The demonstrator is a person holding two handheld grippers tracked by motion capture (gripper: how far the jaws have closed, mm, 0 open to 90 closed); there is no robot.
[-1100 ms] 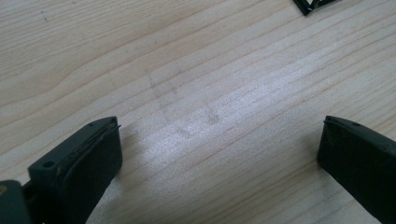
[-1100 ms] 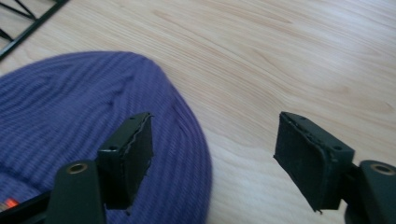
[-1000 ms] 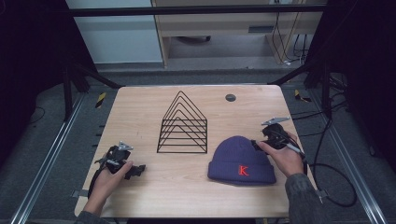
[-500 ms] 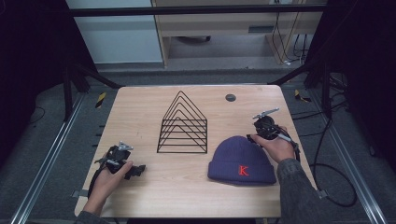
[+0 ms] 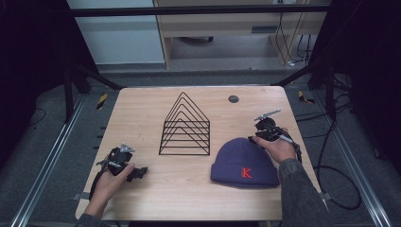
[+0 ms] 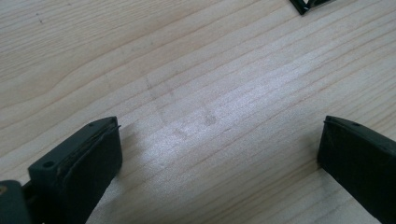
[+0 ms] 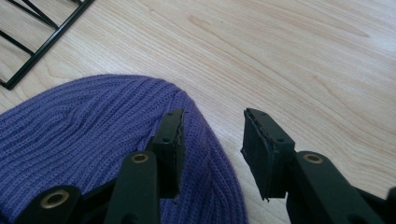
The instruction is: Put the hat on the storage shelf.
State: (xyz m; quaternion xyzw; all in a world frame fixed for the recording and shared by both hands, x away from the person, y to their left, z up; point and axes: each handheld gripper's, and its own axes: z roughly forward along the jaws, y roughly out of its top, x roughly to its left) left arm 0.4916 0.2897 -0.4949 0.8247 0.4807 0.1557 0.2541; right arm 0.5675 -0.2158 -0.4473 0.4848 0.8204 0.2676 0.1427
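Note:
A purple knit beanie (image 5: 243, 163) with a red letter K lies flat at the table's front right. My right gripper (image 5: 255, 138) is at the beanie's far right edge. In the right gripper view it is open (image 7: 213, 123): one jaw rests over the beanie's crown (image 7: 93, 135), the other over bare wood, and the knit edge runs between them. My left gripper (image 5: 137, 172) is at the front left, held low. In the left gripper view it stands wide open (image 6: 219, 130) over bare tabletop with nothing between the jaws.
A black wire rack (image 5: 185, 126) shaped like nested triangles stands mid-table, left of the beanie; its corner shows in the left gripper view (image 6: 308, 4) and right gripper view (image 7: 37, 32). A small dark disc (image 5: 233, 99) lies at the back. Cables trail off the right edge.
My right gripper has moved left and a little farther from the person, onto the beanie's crown edge. The left gripper has stayed put.

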